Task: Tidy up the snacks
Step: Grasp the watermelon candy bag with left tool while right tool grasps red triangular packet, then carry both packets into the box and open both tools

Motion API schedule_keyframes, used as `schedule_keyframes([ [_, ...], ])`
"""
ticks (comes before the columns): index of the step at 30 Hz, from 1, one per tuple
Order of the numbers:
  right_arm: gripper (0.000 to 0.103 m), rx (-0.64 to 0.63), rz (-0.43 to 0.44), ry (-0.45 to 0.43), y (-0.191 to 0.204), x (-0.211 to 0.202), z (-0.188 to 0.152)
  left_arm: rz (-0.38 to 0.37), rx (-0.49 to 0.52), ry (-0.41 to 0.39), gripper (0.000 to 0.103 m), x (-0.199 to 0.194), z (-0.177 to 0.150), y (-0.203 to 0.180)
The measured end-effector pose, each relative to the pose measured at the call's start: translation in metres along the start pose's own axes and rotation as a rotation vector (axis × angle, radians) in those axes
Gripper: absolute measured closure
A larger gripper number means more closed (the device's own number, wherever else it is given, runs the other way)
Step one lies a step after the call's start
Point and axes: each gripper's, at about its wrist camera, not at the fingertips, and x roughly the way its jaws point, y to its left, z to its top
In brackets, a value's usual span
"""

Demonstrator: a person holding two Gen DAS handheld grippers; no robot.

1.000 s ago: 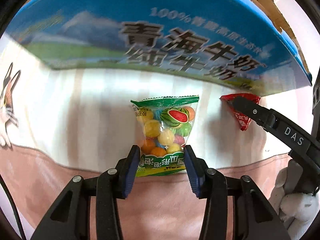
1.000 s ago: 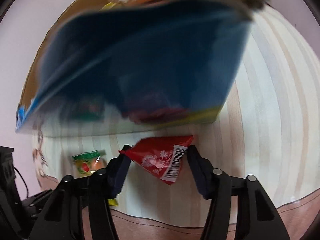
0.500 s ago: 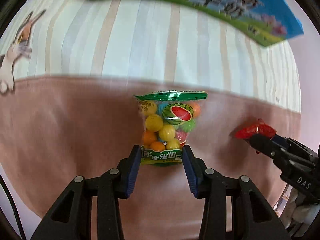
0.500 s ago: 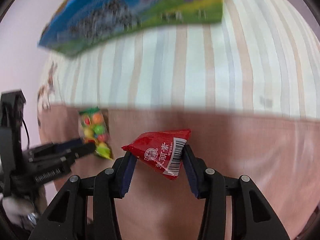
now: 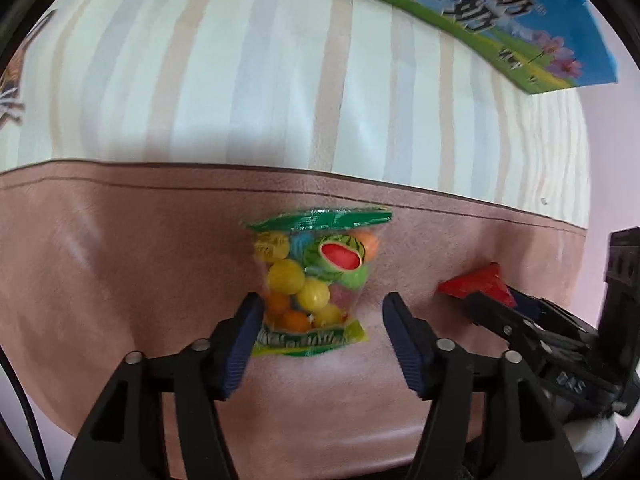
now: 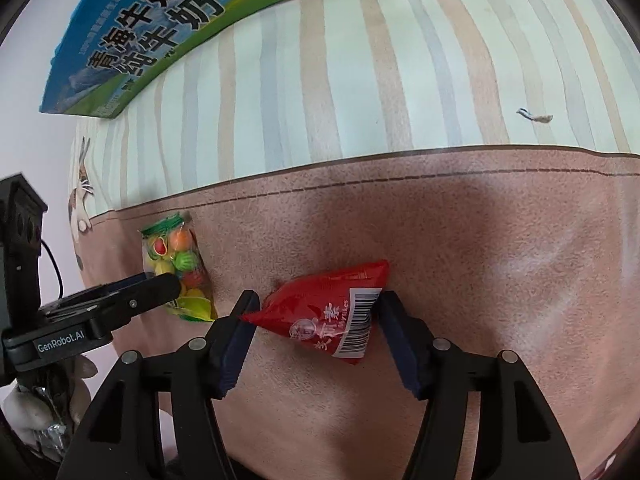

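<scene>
Left wrist view first: the left gripper [image 5: 322, 316] points down at the brown band of the table mat [image 5: 120, 264], and its jaws have just been opening, so the bag of fruit-shaped candies [image 5: 316, 280] sits between them with a clear gap on the right side and the left pad right beside it, no longer pinched. Out at 3 o'clock only a red corner of the other snack shows, half hidden behind the right gripper [image 5: 484, 296]. Up at 1 o'clock, the blue and green milk carton [image 5: 500, 20] lies on the striped part. Right wrist view now: the right gripper [image 6: 316, 320] has the red triangular packet [image 6: 332, 312] between jaws that have just been widening; whether its pads touch the packet I cannot tell. This view alone shows the barcode and print. At 9 o'clock the left gripper [image 6: 160, 288] crosses the candy bag [image 6: 176, 264]; the carton [image 6: 160, 28] sits at 11 o'clock.
</scene>
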Motion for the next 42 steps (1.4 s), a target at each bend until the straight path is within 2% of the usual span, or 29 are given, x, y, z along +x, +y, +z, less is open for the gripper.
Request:
schedule_keyframes([
  [4,0.038,-0.012,-0.039,-0.008,0.017,0.005,0.009,0.022,-0.019,0.013,0.043,0.031,0.016,-0.002],
  [7,0.044,-0.047,-0.086,-0.016,0.048,0.019,0.011,0.020,-0.047,-0.010,0.047,0.025,0.017,0.009],
  [9,0.045,-0.075,-0.105,-0.012,0.055,0.019,0.008,0.028,-0.038,-0.017,0.052,0.018,0.008,0.016],
  [13,0.045,-0.090,-0.105,0.018,0.061,0.024,0.005,0.033,-0.022,0.006,0.053,0.013,-0.017,0.023],
  [18,0.042,-0.048,-0.083,0.035,0.057,0.031,0.008,-0.012,-0.061,0.037,0.046,0.030,-0.012,0.034],
  [22,0.039,-0.015,-0.078,0.049,0.050,0.034,0.012,0.007,-0.065,0.061,0.039,0.043,0.004,0.039],
  [25,0.038,-0.001,-0.091,0.055,0.048,0.035,0.013,0.027,-0.078,0.061,0.038,0.047,0.015,0.041],
  [28,0.038,0.030,-0.103,0.043,0.048,0.037,0.014,0.032,-0.101,0.043,0.038,0.050,0.015,0.040],
  [31,0.041,0.058,-0.114,0.020,0.045,0.035,0.014,0.060,-0.089,0.017,0.052,0.044,0.006,0.030],
  [36,0.048,0.055,-0.110,0.002,0.038,0.026,0.011,0.049,-0.084,0.013,0.053,0.029,-0.003,0.032],
  [42,0.050,0.051,-0.085,-0.029,0.033,0.008,0.005,0.031,-0.069,-0.014,0.053,0.010,-0.009,0.033],
])
